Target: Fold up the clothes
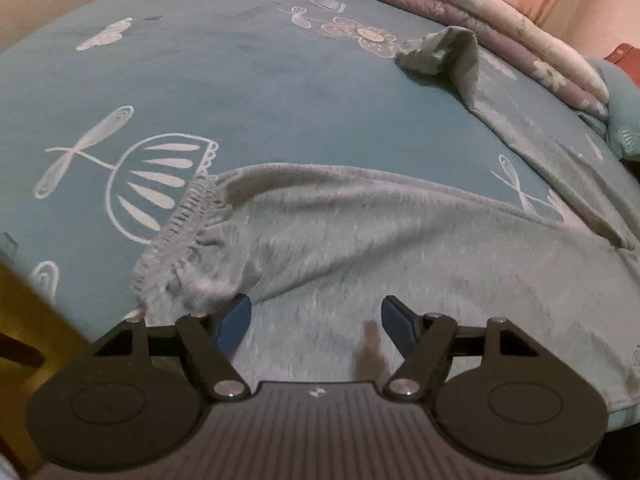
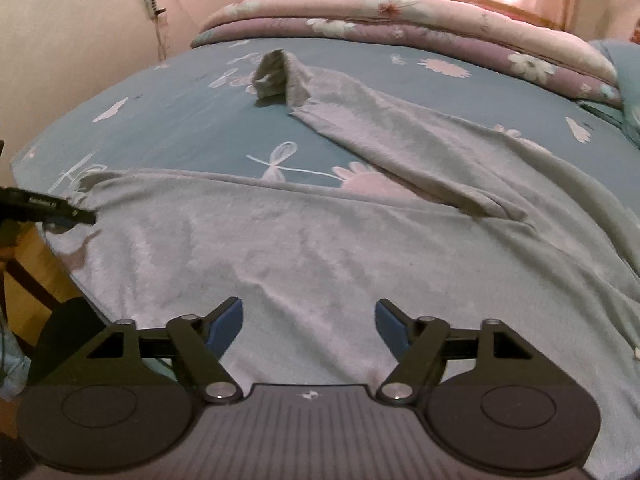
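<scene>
While grey trousers [image 2: 320,248] lie on the bed [image 2: 200,120], left claw [image 1: 316,312] and right claw [image 2: 308,316] gape wide, empty.

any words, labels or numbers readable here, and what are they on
White print on the black finger of the left gripper, seen from the right wrist: too blurred to read.
Small white logo mark on the right gripper body: a symbol, no letters.
The bedsheet and grey garment carry no text.

Trousers [image 2: 320,240] lie spread on the bedsheet [image 1: 200,92] before my claws; waistband [image 1: 180,232] left, folded quilt [image 2: 400,28] behind.
</scene>
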A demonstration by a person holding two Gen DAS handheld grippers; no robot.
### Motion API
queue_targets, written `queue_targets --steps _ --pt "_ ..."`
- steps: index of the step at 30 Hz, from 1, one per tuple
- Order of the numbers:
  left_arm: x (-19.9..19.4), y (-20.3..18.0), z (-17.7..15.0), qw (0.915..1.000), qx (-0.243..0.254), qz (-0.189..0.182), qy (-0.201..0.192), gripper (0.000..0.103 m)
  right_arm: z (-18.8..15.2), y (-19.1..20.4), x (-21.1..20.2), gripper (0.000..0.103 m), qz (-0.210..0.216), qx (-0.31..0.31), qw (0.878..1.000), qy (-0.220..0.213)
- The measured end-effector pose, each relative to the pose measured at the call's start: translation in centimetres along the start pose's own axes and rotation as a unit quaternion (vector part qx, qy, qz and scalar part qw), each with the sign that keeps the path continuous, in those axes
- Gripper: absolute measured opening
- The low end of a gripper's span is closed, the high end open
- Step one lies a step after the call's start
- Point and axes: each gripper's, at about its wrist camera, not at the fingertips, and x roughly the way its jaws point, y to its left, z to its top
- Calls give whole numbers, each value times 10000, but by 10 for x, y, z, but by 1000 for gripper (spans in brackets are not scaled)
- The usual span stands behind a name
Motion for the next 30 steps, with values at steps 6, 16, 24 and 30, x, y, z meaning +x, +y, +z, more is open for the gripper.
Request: queue_targets --steps 6,16,24,30 --pt "8 -24 11 9981 179 -454 -363 76 -10 -11 -4 80 -63 245 9997 -19" --pt "12 -33 20 9943 364 -943 -337 81 -13 -13 -2 81 -136 167 9998 36" --pt "78 -21 63 9909 -89 -1255 -477 81 -9 -4 2 81 -169 -52 9998 94" --pt "64 -15 74 9907 -403 -1131 -645 81 -9 -13 8 81 -157 182 9996 159"
